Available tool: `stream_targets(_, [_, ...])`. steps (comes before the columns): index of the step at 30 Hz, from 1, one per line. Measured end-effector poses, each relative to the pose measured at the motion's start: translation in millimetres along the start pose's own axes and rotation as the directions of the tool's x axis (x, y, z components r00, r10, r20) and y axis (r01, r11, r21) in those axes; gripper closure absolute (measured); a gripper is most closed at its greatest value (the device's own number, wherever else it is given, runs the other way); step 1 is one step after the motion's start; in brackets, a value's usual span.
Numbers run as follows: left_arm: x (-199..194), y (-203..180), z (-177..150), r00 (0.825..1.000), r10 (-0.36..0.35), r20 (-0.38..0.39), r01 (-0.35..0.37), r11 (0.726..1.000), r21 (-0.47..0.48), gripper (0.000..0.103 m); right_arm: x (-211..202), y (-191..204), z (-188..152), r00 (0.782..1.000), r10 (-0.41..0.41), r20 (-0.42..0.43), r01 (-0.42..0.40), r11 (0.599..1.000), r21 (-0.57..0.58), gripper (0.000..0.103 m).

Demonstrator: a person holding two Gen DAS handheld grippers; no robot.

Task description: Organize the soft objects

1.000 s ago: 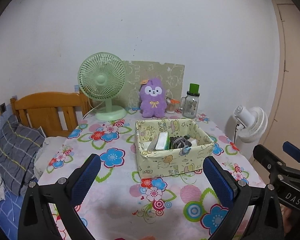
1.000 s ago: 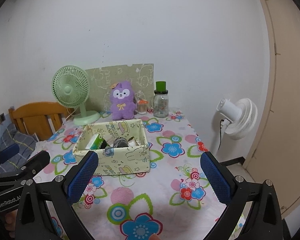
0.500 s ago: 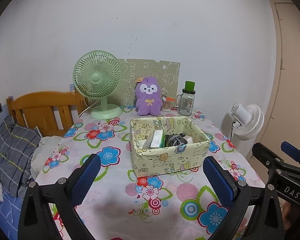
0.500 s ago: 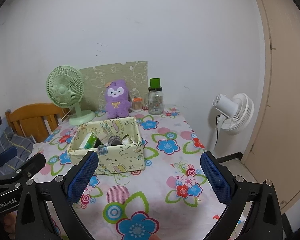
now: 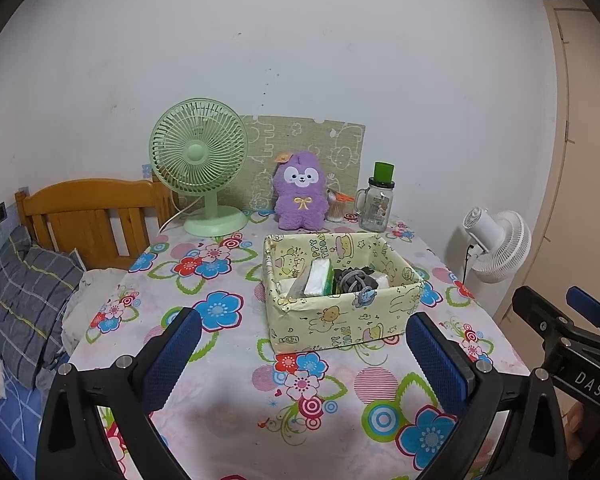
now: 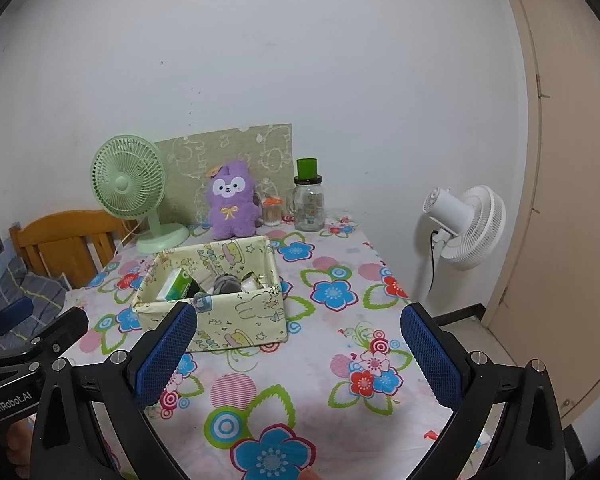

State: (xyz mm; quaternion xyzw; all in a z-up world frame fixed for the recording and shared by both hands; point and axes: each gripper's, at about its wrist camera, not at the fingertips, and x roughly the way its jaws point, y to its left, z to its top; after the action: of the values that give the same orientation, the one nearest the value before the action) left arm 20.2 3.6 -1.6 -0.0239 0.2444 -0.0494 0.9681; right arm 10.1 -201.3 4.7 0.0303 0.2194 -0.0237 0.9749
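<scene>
Left wrist view: the left gripper [image 5: 300,350] hovers above the flowered tablecloth [image 5: 228,392] with its two blue-padded fingers [image 5: 172,356] spread wide and nothing between them. Just past the fingertips sits a pale yellow cartoon-print fabric box [image 5: 340,320], holding a green-and-white tissue pack [image 5: 319,278], a dark grey bundle [image 5: 354,279] and something white. The right gripper [image 6: 298,354] is beside it, its fingers likewise wide apart and empty over the cloth; in its own view the box lies ahead and to the left. At the table's far edge, well beyond the box, a purple plush toy [image 5: 300,196] sits upright against a patterned board [image 5: 304,148]. A green desk fan [image 5: 199,160] stands to its left, a glass jar with a green lid [image 5: 377,200] to its right. A white floor fan [image 6: 462,226] stands off the table's right side, and a wooden headboard [image 5: 88,212] shows at left.
</scene>
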Motion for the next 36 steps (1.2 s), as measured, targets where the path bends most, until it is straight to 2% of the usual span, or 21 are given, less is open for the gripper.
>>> stream_targets(36, [-1.4,-1.5,-1.8,1.000,-0.008,0.008,0.008,1.000,-0.005,0.000,0.0,5.2,-1.1,1.000,0.030,-0.007,-0.030,1.000,-0.001,0.000])
